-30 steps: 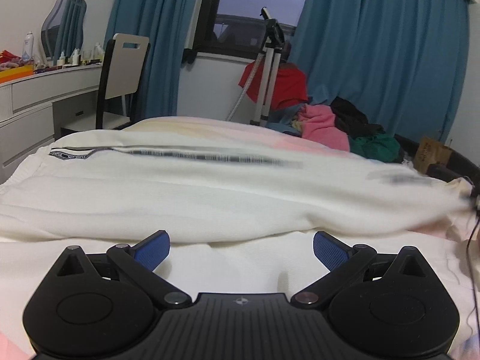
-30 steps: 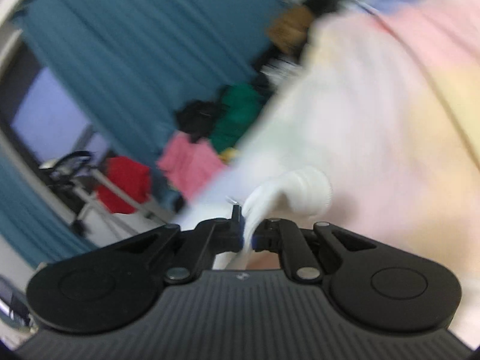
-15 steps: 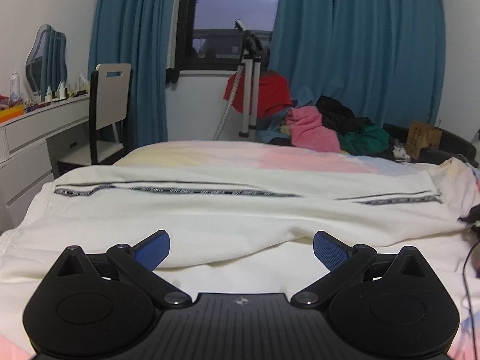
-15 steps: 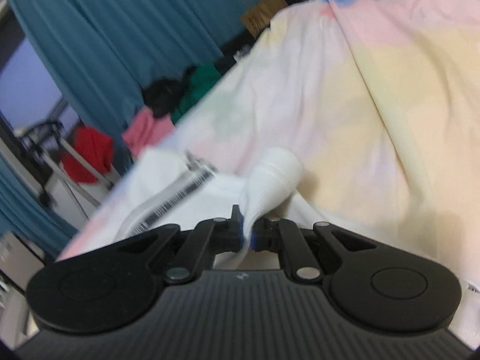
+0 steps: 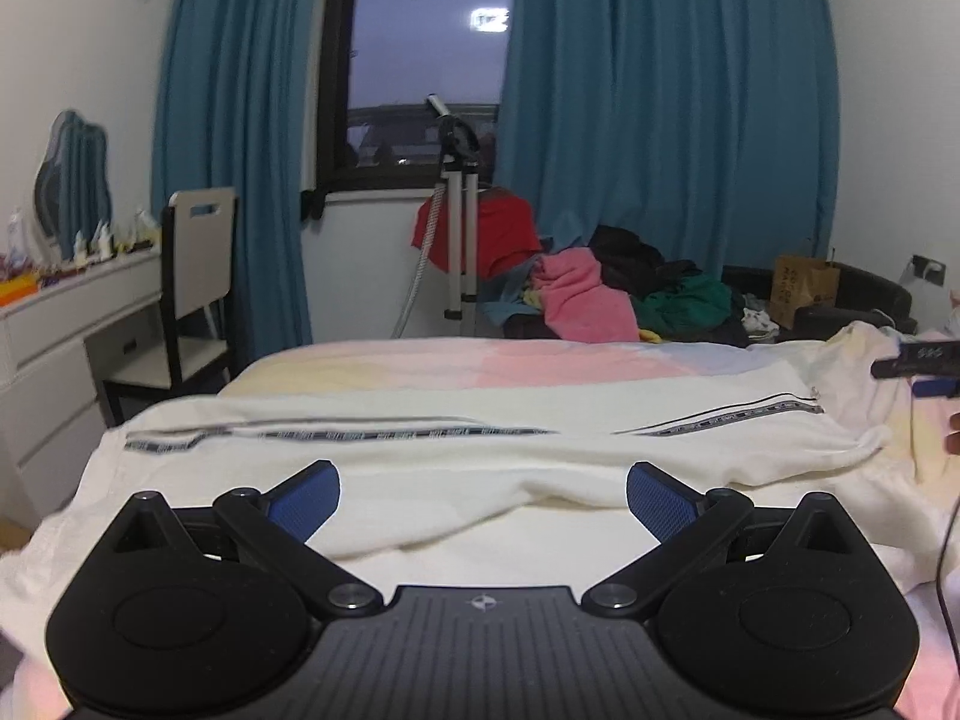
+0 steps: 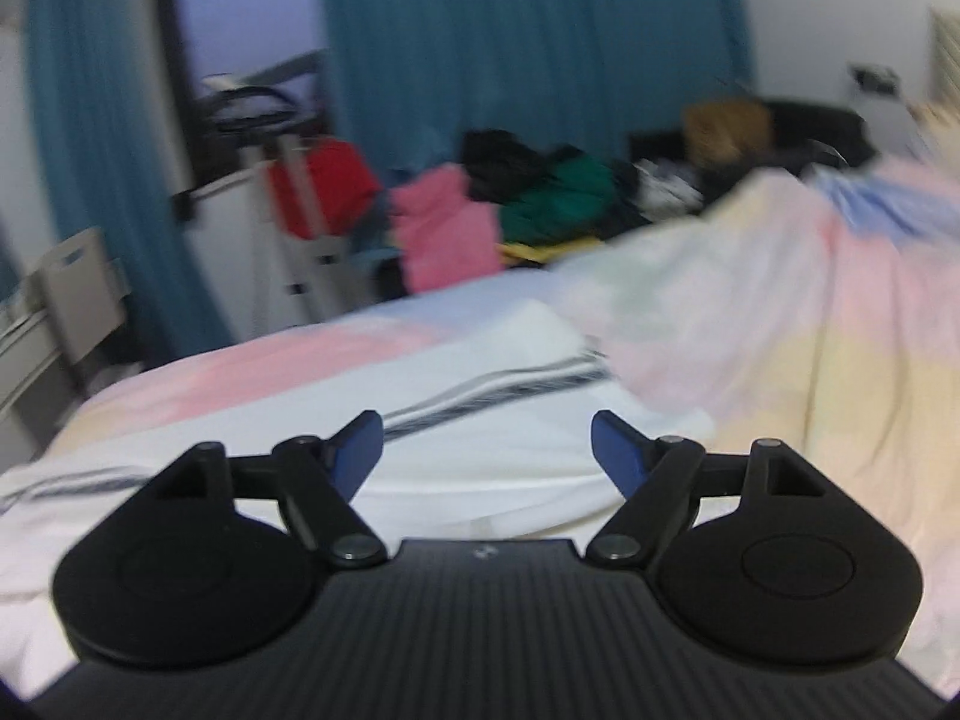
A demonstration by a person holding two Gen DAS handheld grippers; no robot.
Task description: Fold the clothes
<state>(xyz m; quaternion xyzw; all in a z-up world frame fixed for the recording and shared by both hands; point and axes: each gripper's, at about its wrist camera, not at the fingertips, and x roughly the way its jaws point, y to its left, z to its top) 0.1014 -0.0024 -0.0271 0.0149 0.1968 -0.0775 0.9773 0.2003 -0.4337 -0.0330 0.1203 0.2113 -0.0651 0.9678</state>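
Note:
A white garment with a dark printed stripe [image 5: 480,456] lies stretched across the pastel bed, folded lengthwise. It also shows in the right wrist view [image 6: 480,420], blurred. My left gripper [image 5: 480,495] is open and empty, just above the garment's near edge. My right gripper [image 6: 486,450] is open and empty above the garment's right end; it also shows at the right edge of the left wrist view [image 5: 924,369].
The pastel bedsheet [image 5: 480,360] covers the bed. Beyond its far edge are a pile of clothes [image 5: 612,300], a tripod [image 5: 459,210], blue curtains and a window. A chair [image 5: 192,282] and white dresser [image 5: 54,330] stand on the left. A black cable [image 5: 945,546] runs at right.
My right gripper has opened and let go of the white garment's end, which now lies on the bed. The left gripper has risen slightly and stays open.

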